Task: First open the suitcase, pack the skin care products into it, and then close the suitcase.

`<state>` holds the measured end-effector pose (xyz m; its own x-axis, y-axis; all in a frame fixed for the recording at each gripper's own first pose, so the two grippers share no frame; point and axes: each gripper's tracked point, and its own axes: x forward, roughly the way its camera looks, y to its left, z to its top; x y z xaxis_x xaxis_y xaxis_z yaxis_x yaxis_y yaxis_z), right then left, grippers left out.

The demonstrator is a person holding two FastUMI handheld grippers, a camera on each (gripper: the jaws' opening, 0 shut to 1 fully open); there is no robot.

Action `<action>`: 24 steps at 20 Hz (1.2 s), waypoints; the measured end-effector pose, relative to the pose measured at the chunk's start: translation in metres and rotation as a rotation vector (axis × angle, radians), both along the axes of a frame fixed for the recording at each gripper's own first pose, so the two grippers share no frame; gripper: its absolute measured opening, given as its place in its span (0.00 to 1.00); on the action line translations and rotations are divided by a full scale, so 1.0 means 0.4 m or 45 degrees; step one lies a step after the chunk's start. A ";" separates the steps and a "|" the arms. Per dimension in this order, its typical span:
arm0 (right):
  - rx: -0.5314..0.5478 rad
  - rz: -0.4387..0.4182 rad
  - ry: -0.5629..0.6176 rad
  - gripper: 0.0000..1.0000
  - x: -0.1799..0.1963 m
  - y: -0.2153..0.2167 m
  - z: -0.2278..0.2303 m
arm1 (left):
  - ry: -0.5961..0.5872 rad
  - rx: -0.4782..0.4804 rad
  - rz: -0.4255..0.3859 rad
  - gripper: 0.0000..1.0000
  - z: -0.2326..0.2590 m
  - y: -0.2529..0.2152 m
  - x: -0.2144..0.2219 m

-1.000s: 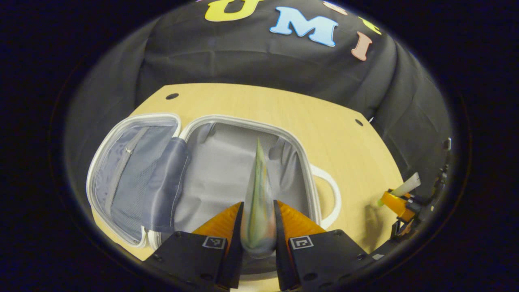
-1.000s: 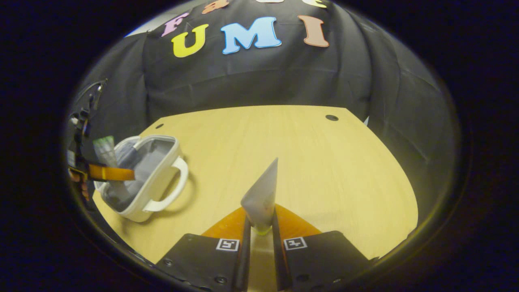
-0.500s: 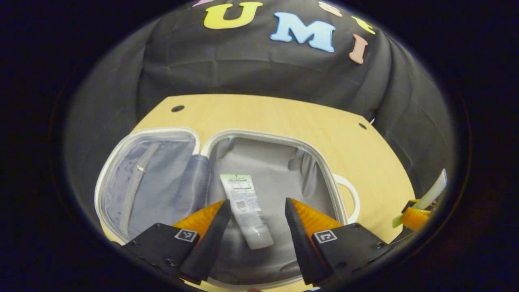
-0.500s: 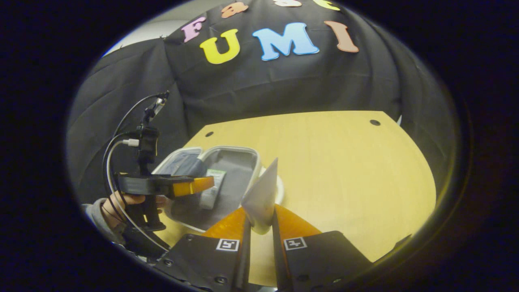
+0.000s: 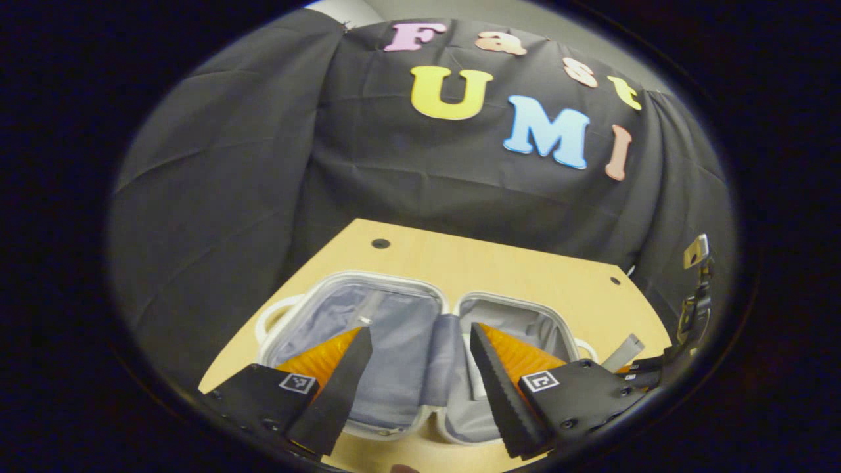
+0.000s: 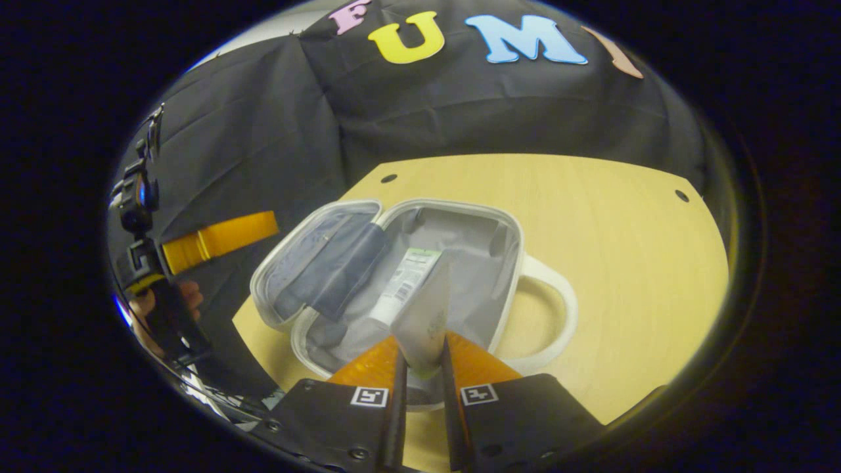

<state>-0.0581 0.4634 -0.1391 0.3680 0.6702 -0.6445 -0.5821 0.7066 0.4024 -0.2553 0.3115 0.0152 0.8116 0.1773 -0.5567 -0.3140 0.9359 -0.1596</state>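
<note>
One tube (image 6: 402, 284) lies in the open suitcase (image 6: 509, 226). Right tool (image 6: 420, 368) pinches a second tube (image 6: 424, 315); lower it beside the first before releasing. Left tool (image 5: 420, 378) hangs spread, empty.

The held tube (image 6: 424, 318) hides part of the packed tube (image 6: 402, 284) (label unreadable) behind it.

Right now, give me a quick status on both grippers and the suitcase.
Left gripper open, empty. Right gripper shut on second tube, above open suitcase. First tube lying inside. Nothing blocking.
</note>
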 end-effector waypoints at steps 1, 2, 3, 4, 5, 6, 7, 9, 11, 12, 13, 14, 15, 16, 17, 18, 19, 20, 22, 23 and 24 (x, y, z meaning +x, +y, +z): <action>-0.016 0.018 -0.005 0.26 -0.001 0.012 -0.016 | 0.001 0.007 0.036 0.98 0.003 0.029 -0.022; -0.024 0.026 -0.022 0.23 0.002 0.017 -0.020 | 0.003 0.013 0.061 0.98 0.007 0.055 -0.043; -0.033 0.011 -0.060 0.29 0.013 0.014 -0.019 | 0.004 0.027 0.087 0.98 0.010 0.087 -0.065; -0.027 -0.005 -0.090 0.32 0.018 0.007 0.001 | 0.006 0.041 0.111 0.98 0.011 0.119 -0.083; 0.000 -0.022 -0.121 0.49 0.017 0.006 0.027 | 0.012 0.051 0.132 0.98 0.012 0.149 -0.101; 0.022 -0.044 -0.159 0.67 0.025 -0.001 0.054 | 0.016 0.062 0.156 0.98 0.011 0.181 -0.112; 0.032 -0.068 -0.196 0.85 0.027 -0.019 0.077 | 0.019 0.070 0.180 0.98 0.011 0.216 -0.125; 0.047 -0.129 -0.270 0.95 0.041 -0.047 0.121 | 0.029 0.082 0.236 0.98 0.010 0.294 -0.146; 0.069 -0.196 -0.333 0.96 0.053 -0.087 0.168 | 0.032 0.082 0.295 0.98 0.009 0.380 -0.160; 0.072 -0.233 -0.363 0.96 0.061 -0.110 0.189 | 0.033 0.083 0.316 0.98 0.008 0.415 -0.165; 0.069 -0.269 -0.393 0.96 0.069 -0.135 0.204 | 0.034 0.088 0.336 0.98 0.004 0.453 -0.167; 0.059 -0.307 -0.419 0.96 0.079 -0.161 0.217 | 0.039 0.091 0.349 0.98 -0.005 0.489 -0.163; 0.041 -0.345 -0.441 0.96 0.088 -0.189 0.226 | 0.049 0.085 0.355 0.98 -0.018 0.520 -0.158; 0.026 -0.376 -0.459 0.96 0.098 -0.214 0.234 | 0.055 0.063 0.357 0.98 -0.033 0.548 -0.148; 0.009 -0.410 -0.470 0.96 0.107 -0.240 0.236 | 0.069 0.025 0.360 0.97 -0.055 0.571 -0.141; -0.005 -0.444 -0.483 0.96 0.115 -0.267 0.242 | 0.078 -0.031 0.355 0.98 -0.082 0.591 -0.127; -0.022 -0.477 -0.489 0.96 0.123 -0.292 0.244 | 0.090 -0.094 0.363 0.98 -0.114 0.606 -0.118; -0.040 -0.513 -0.495 0.96 0.128 -0.318 0.247 | 0.095 -0.178 0.366 0.98 -0.149 0.623 -0.106; -0.070 -0.571 -0.500 0.96 0.134 -0.366 0.253 | 0.120 -0.368 0.412 0.99 -0.226 0.656 -0.085; -0.090 -0.590 -0.495 0.96 0.134 -0.385 0.250 | 0.119 -0.464 0.442 0.97 -0.256 0.671 -0.077; -0.113 -0.605 -0.494 0.96 0.134 -0.404 0.251 | 0.116 -0.548 0.475 0.98 -0.300 0.689 -0.067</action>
<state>-0.0043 0.3020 -0.0389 0.8317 0.3254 -0.4499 -0.2877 0.9456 0.1521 -0.2819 0.5869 -0.1046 0.6829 0.1844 -0.7069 -0.6406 0.6162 -0.4581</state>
